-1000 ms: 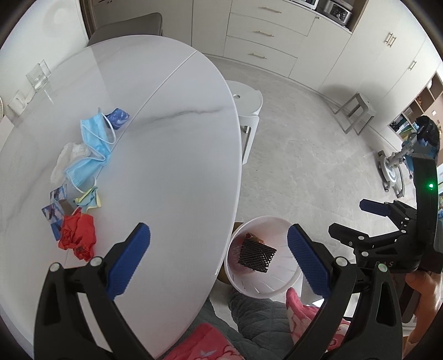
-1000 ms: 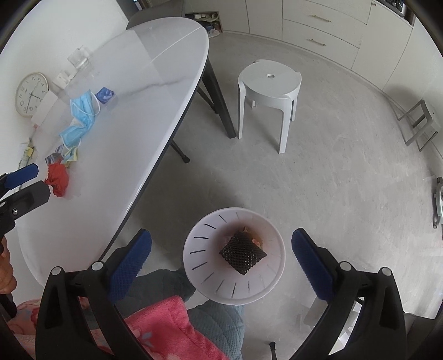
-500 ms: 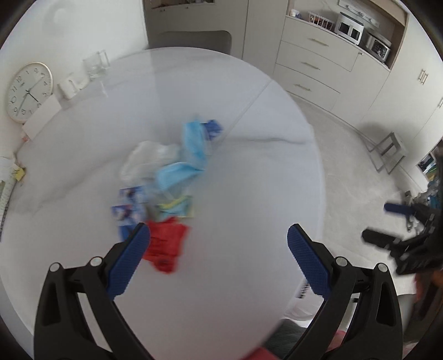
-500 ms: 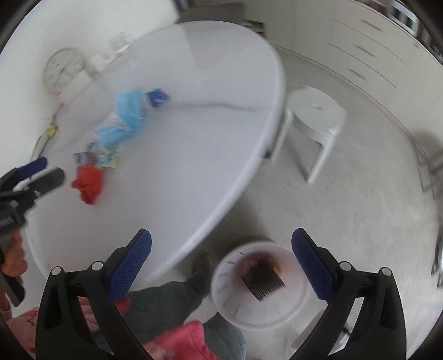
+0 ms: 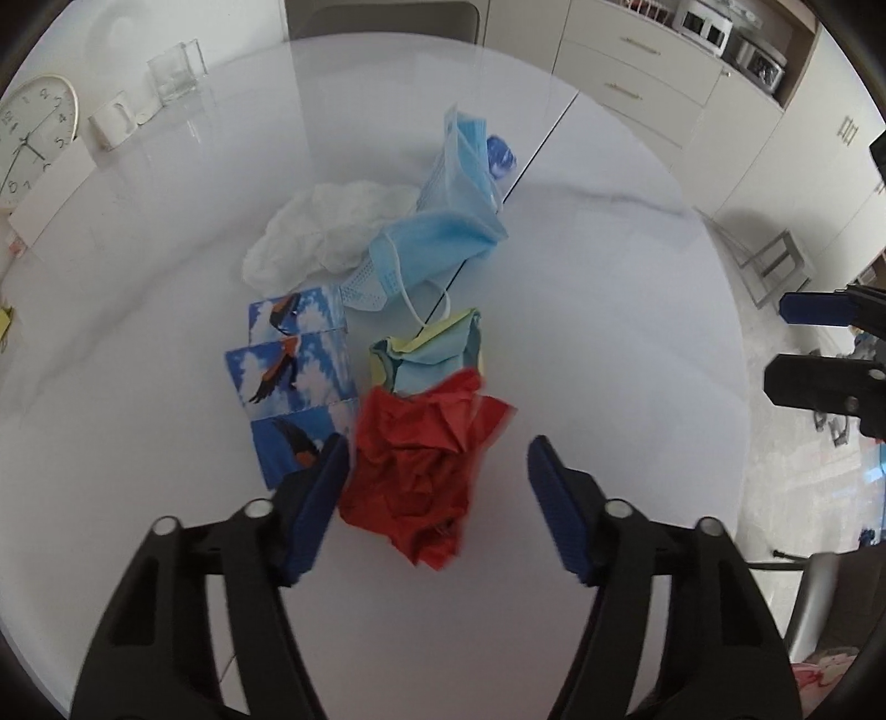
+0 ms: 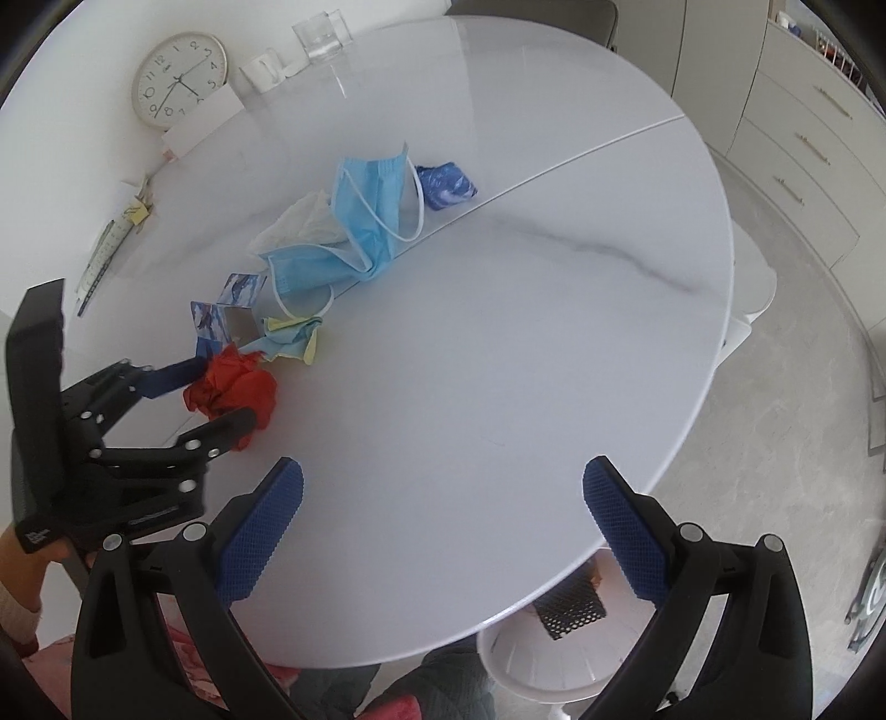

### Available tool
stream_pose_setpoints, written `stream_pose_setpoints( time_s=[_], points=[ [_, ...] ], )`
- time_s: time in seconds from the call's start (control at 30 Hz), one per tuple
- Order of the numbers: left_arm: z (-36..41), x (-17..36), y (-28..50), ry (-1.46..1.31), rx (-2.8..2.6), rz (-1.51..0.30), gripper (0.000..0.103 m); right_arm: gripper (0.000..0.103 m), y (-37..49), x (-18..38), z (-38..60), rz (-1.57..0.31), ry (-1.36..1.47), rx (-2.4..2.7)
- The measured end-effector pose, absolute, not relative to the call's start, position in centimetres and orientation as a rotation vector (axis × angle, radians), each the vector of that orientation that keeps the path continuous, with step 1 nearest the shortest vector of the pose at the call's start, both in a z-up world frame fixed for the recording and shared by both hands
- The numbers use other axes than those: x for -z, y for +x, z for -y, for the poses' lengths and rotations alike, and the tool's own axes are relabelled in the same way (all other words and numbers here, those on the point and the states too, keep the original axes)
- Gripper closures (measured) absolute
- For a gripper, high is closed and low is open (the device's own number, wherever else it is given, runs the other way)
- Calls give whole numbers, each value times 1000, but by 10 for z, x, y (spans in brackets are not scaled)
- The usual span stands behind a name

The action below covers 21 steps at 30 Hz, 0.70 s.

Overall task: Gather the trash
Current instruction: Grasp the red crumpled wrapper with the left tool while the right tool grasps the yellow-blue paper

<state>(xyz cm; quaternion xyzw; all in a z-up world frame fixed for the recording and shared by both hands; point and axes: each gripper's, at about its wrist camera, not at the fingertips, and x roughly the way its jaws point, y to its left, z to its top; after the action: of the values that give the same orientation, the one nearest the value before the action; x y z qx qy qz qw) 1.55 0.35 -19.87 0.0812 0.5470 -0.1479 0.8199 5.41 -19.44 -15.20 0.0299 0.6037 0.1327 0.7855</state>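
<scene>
A crumpled red paper (image 5: 421, 459) lies on the white oval table (image 5: 609, 310). My left gripper (image 5: 437, 482) is open, its jaws on either side of the red paper, which also shows in the right wrist view (image 6: 235, 390). Behind it lie a folded pale blue and yellow paper (image 5: 432, 354), blue face masks (image 5: 443, 238), a white tissue (image 5: 326, 232), a blue bird-print carton (image 5: 293, 376) and a small blue wrapper (image 5: 501, 158). My right gripper (image 6: 443, 531) is open and empty above the table's near edge. A white bin (image 6: 531, 664) stands on the floor under that edge.
A wall clock (image 6: 178, 79), a white mug (image 6: 263, 69) and a glass (image 6: 322, 33) stand at the table's far side. A white stool (image 6: 747, 299) stands right of the table. Cabinets (image 6: 808, 138) line the far wall.
My left gripper swung from over the bin to the trash pile and now brackets the red paper. My right gripper moved from above the bin to over the table's edge.
</scene>
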Motion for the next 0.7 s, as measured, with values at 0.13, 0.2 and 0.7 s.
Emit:
stream_pose_setpoints(
  time_s=[0.13,0.2,0.7],
  points=[
    [-2,207,18,184,337,-1191,69,3,55,160,190,-1322,71,-280],
    [-5,208,16,180,343,-1192,74,3,57,162,190,-1328,82,-284],
    [-55,182,-11,-22,347,-1228,76,3,78,172,122,-1225,-125,-613]
  ],
)
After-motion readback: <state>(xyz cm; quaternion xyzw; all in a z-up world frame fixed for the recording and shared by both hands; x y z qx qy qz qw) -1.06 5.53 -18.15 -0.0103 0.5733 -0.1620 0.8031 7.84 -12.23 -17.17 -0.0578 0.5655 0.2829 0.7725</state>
